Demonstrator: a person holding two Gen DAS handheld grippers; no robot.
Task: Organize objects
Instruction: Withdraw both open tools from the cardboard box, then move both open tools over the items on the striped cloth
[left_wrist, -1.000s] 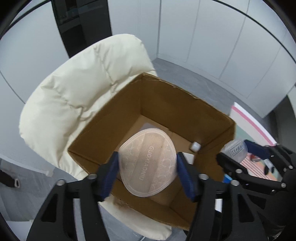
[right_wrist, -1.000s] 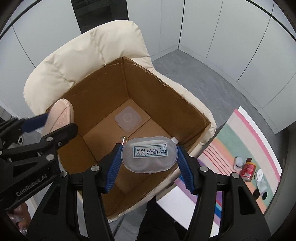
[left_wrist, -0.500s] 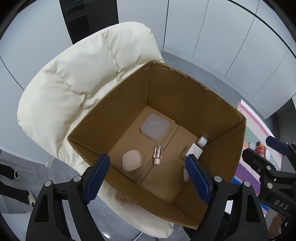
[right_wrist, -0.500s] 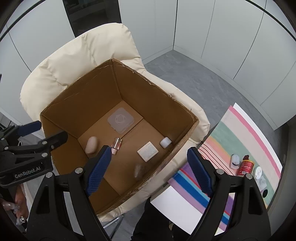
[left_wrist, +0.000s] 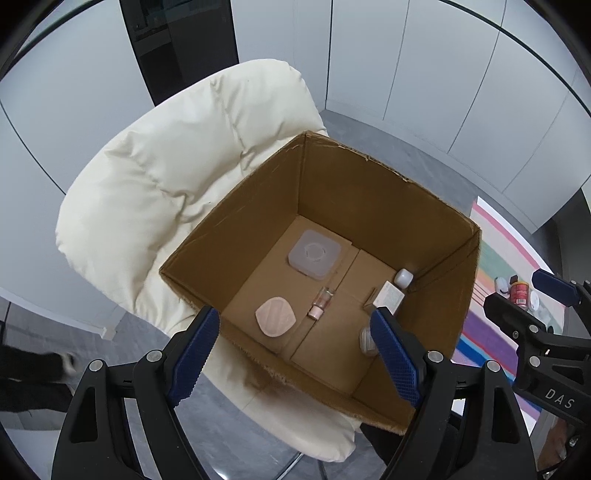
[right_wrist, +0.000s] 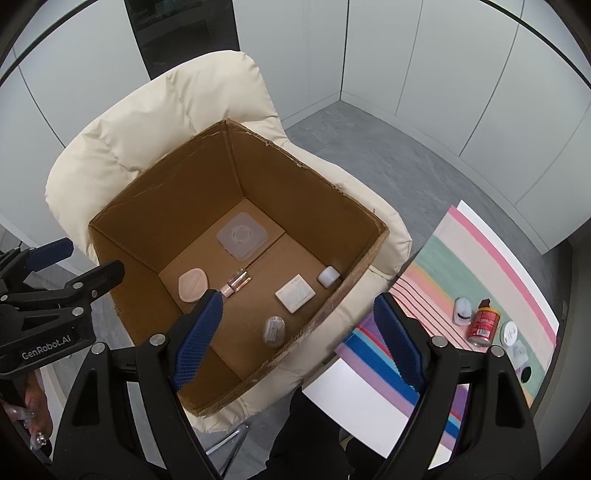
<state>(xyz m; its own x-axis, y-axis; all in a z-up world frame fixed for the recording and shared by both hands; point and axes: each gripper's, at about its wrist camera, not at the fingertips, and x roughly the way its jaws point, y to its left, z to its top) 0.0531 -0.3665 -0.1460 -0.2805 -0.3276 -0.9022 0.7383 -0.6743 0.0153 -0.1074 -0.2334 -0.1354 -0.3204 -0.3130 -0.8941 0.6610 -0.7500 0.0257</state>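
Observation:
An open cardboard box (left_wrist: 373, 206) (right_wrist: 295, 192) rests on a cream padded chair (left_wrist: 177, 173). On its floor lie a pink oval pad (left_wrist: 275, 316) (right_wrist: 192, 285), a clear labelled case (right_wrist: 274, 331) (left_wrist: 365, 336), a square translucent lid (left_wrist: 314, 254) (right_wrist: 242, 235), a small glass bottle (left_wrist: 320, 303) (right_wrist: 236, 283), a white flat packet (left_wrist: 388, 297) (right_wrist: 295, 293) and a small white jar (left_wrist: 403, 277) (right_wrist: 328, 275). My left gripper (left_wrist: 295, 343) hangs open above the box's near edge with nothing between its fingers. My right gripper (right_wrist: 295, 325) is open above the box's near right side, likewise holding nothing.
A striped mat (right_wrist: 491, 266) lies on the grey floor to the right, carrying a red can (right_wrist: 483, 326), a white bottle (right_wrist: 461, 311) and other small white items (right_wrist: 510, 332). Pale cabinet walls and a dark doorway stand behind the chair.
Both grippers opened. The pink pad fell from the left one and the clear labelled case from the right one; both now lie on the box floor. Both grippers drew back a little.

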